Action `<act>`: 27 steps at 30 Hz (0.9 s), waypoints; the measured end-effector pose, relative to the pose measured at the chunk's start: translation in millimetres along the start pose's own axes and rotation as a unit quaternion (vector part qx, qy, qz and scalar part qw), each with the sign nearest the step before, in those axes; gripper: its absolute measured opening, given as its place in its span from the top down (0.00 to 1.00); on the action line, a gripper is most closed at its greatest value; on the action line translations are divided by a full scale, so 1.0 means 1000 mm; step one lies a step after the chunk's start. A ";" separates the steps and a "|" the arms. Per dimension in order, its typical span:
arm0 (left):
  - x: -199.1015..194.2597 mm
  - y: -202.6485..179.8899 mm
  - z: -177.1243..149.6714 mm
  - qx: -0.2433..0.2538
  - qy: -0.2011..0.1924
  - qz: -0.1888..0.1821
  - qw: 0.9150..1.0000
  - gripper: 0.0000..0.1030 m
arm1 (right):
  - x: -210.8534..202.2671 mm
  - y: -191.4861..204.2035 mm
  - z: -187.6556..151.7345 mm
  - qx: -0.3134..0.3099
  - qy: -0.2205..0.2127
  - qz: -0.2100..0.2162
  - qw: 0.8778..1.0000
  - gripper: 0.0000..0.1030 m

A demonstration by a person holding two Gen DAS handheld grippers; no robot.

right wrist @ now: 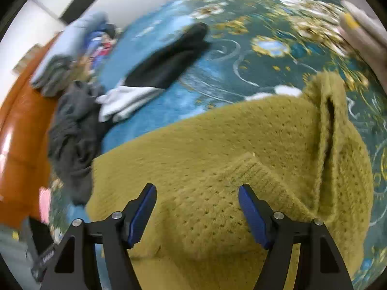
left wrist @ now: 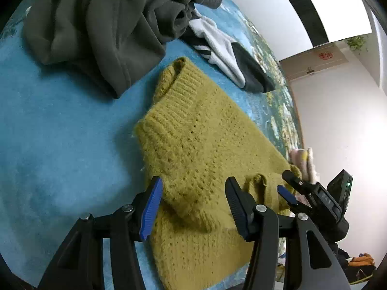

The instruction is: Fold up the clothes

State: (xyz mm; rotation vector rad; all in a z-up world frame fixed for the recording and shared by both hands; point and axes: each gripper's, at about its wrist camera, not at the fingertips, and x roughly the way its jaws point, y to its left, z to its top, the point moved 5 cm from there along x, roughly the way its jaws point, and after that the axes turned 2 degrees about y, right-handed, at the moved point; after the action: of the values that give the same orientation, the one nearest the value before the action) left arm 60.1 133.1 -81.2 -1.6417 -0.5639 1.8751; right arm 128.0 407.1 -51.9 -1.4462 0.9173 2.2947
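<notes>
A mustard-yellow knitted sweater [left wrist: 193, 142] lies on the blue carpet [left wrist: 63, 133], partly folded, with a ribbed cuff or hem at its far end. My left gripper [left wrist: 193, 193] is open, its jaws standing over a raised fold of the sweater. My right gripper [left wrist: 287, 186] shows at the right of the left wrist view, by the sweater's edge. In the right wrist view the right gripper [right wrist: 197, 198] is open above the sweater [right wrist: 217, 145], with a folded sleeve lying on it at the right. That view is blurred.
A dark grey-green garment [left wrist: 96, 24] lies crumpled at the far left. A white, black and striped garment [left wrist: 225, 48] lies behind the sweater; it also shows in the right wrist view [right wrist: 150, 79]. The carpet has a floral border [right wrist: 278, 36]. An orange floor [right wrist: 21, 120] lies beyond.
</notes>
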 end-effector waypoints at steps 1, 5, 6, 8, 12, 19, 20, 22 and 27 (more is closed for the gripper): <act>0.003 0.000 0.000 0.001 0.001 0.012 1.000 0.47 | 0.004 0.000 0.000 0.004 -0.001 -0.015 1.000 0.28; 0.007 0.005 -0.002 0.009 0.001 0.048 0.999 0.48 | 0.017 0.004 -0.003 -0.003 -0.007 -0.068 0.998 0.28; 0.006 0.007 -0.002 0.010 0.001 0.054 0.998 0.48 | 0.017 0.006 -0.004 -0.010 -0.008 -0.074 0.997 0.29; 0.004 0.014 -0.005 0.011 0.003 0.066 0.998 0.48 | 0.017 0.008 -0.009 -0.026 -0.012 -0.082 0.996 0.37; 0.005 0.027 -0.009 -0.003 0.021 0.057 0.998 0.48 | 0.004 -0.010 -0.018 -0.007 -0.016 -0.049 0.999 0.85; 0.016 0.023 -0.010 -0.025 0.033 0.008 0.999 0.48 | -0.026 -0.037 -0.042 0.032 -0.029 0.044 0.998 0.97; 0.018 0.020 -0.010 -0.024 0.035 0.009 0.999 0.48 | -0.029 -0.037 -0.043 0.032 -0.030 0.051 0.998 0.94; 0.021 0.016 -0.010 -0.020 0.035 0.015 0.999 0.48 | -0.033 -0.034 -0.043 0.025 -0.036 0.057 0.997 0.93; 0.015 0.010 -0.011 0.008 0.019 0.046 0.999 0.57 | -0.033 -0.019 -0.037 0.019 -0.028 0.065 0.997 0.80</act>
State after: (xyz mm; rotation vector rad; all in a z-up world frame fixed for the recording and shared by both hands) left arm 68.4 135.2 -101.0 -1.7164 -0.4635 1.9046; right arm 179.3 401.0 -40.7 -1.3369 1.0609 2.3840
